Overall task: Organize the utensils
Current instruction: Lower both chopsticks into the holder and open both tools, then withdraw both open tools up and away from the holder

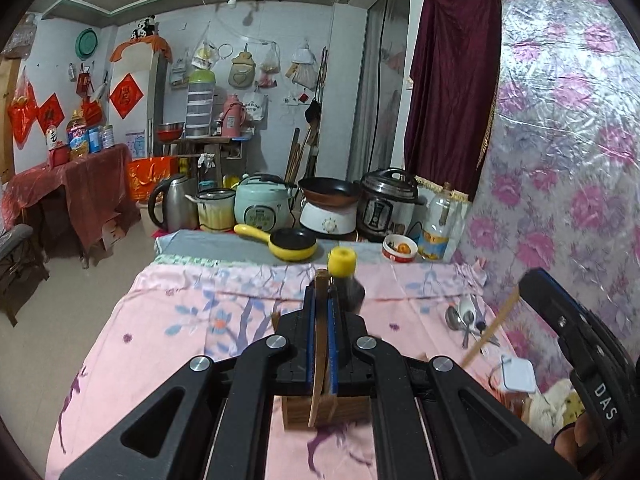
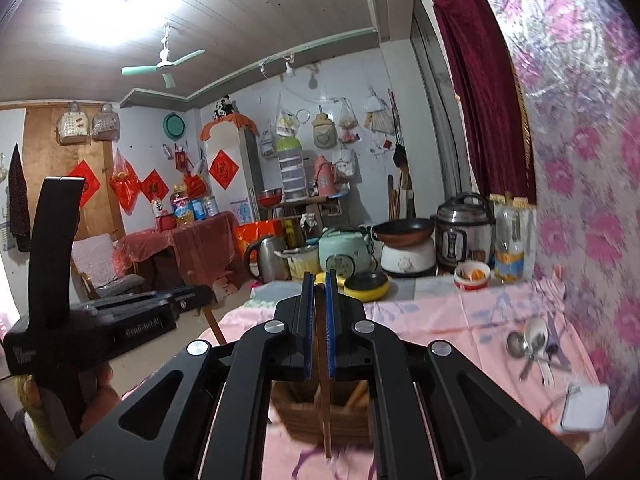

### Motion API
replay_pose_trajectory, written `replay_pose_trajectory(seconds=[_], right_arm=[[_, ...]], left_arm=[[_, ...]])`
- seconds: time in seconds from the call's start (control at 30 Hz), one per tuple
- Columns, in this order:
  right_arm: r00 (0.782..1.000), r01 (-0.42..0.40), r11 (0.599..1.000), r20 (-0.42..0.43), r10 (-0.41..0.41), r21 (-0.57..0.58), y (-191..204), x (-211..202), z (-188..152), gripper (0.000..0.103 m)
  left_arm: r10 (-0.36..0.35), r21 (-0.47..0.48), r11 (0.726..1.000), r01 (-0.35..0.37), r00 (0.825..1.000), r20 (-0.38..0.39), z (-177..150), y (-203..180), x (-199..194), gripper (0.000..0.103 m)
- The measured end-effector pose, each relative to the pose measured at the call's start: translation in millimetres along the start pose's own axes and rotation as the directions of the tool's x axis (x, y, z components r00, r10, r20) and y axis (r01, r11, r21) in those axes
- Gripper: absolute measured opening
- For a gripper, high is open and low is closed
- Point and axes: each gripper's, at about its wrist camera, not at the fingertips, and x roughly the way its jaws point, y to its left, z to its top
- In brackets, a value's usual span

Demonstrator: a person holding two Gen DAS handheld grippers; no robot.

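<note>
Mid-drop on the sorting job, by the look of it. Left gripper [image 1: 320, 316] clamped tight on a curved wooden utensil [image 1: 319, 360], its lower end dipping into the wooden holder box [image 1: 324, 410] right below. Right gripper [image 2: 319, 320] likewise pinched on a wooden stick [image 2: 325, 400], hanging down at the same holder [image 2: 320, 416], where a couple of wooden pieces already sit.

Next up, probably: line each piece over an open slot, lower, then let go, without the two grippers bumping since both crowd one box.

Farther right on the pink cloth [image 1: 180, 320], metal spoons [image 1: 464, 320] not yet sorted, a white square gadget [image 1: 518, 374] just beside. Beyond, a dark sauce bottle with yellow cap [image 1: 344, 264], then a yellow pan [image 1: 292, 244] and cookers.
</note>
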Motion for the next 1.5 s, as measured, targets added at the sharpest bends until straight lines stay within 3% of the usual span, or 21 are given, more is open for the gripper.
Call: replay_pose_trajectory(seconds=[0.23, 0.4, 0.47, 0.57, 0.63, 0.9, 0.97, 1.3, 1.5], right_arm=[[0.999, 0.022, 1.000, 0.023, -0.022, -0.003, -3, 57, 10, 0.006], [0.999, 0.039, 0.999, -0.008, -0.039, -0.002, -7, 84, -13, 0.006], [0.996, 0.049, 0.999, -0.068, -0.049, 0.001, -11, 97, -33, 0.008], [0.989, 0.066, 0.998, -0.130, -0.065, 0.002, -18, 105, -52, 0.011], [0.986, 0.074, 0.997, -0.148, -0.072, 0.010, -23, 103, -58, 0.012], [0.989, 0.094, 0.995, -0.115, -0.089, 0.040, -28, 72, -41, 0.026], [0.990, 0.101, 0.994, -0.101, -0.097, 0.039, -25, 61, -38, 0.036], [0.993, 0.103, 0.994, -0.065, -0.101, 0.025, -5, -8, -41, 0.058], [0.989, 0.140, 0.990, -0.040, -0.140, 0.012, 7, -56, -54, 0.073]], left_arm=[[0.006, -0.004, 1.000, -0.006, 1.000, 0.009, 21, 3, 47, 0.006], [0.007, -0.028, 1.000, -0.007, 1.000, -0.022, 8, 13, 81, 0.006], [0.014, -0.039, 0.999, -0.016, 0.999, -0.047, -5, 19, 94, 0.008], [0.037, -0.046, 0.998, -0.042, 0.994, -0.100, -29, 28, 108, 0.041], [0.066, -0.044, 0.996, -0.071, 0.992, -0.108, -39, 33, 108, 0.044], [0.132, -0.071, 0.988, -0.138, 0.988, -0.077, -41, 48, 73, 0.076], [0.158, -0.065, 0.985, -0.162, 0.985, -0.066, -40, 46, 61, 0.081], [0.254, -0.025, 0.967, -0.254, 0.967, -0.003, -61, 31, -13, 0.096], [0.288, -0.043, 0.957, -0.289, 0.957, -0.012, -82, 25, -50, 0.097]])
